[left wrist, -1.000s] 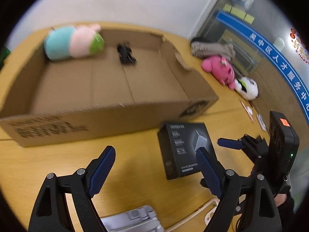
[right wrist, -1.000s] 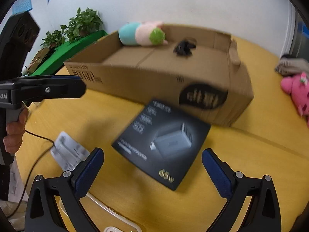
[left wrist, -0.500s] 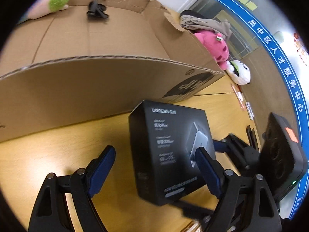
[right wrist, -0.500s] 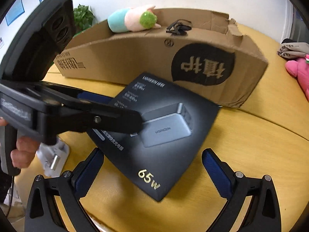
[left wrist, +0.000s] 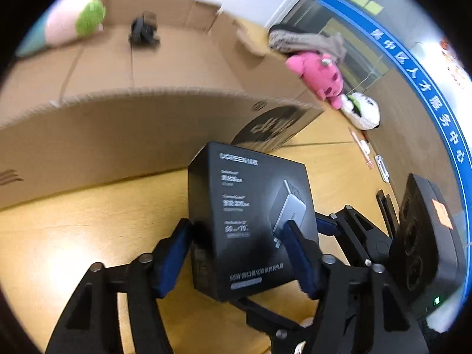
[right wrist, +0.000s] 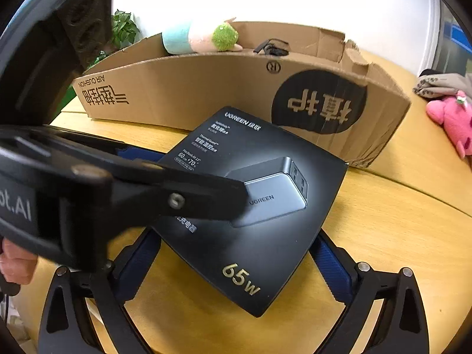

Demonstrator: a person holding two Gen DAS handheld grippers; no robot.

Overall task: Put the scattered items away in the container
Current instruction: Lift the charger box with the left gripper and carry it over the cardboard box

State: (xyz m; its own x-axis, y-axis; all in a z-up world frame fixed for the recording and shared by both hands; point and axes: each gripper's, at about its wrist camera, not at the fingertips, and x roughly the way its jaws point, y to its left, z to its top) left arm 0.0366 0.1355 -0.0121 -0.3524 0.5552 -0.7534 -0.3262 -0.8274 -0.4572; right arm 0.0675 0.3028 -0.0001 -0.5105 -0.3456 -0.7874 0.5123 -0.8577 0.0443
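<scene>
A black charger box (left wrist: 250, 221) is held just above the yellow table in front of the open cardboard box (left wrist: 147, 124). My left gripper (left wrist: 236, 253) is shut on the charger box across its sides. My right gripper (right wrist: 233, 268) is closed against the same charger box (right wrist: 259, 206) from its other end, with its pads touching the box's corners. The left gripper's finger (right wrist: 177, 194) lies over the box top in the right wrist view. The cardboard box (right wrist: 206, 94) holds a pastel plush toy (right wrist: 203, 37) and a small black item (right wrist: 271, 47).
A pink plush (left wrist: 318, 73), a grey cloth (left wrist: 303, 41) and a white plush (left wrist: 361, 112) lie on the table right of the cardboard box. Small cards (left wrist: 380, 163) lie farther right. A green plant (right wrist: 124, 29) stands behind at left.
Both grippers closed in from open onto the charger box. The box has tilted up off the table, and both cameras have moved closer to it and to the cardboard box.
</scene>
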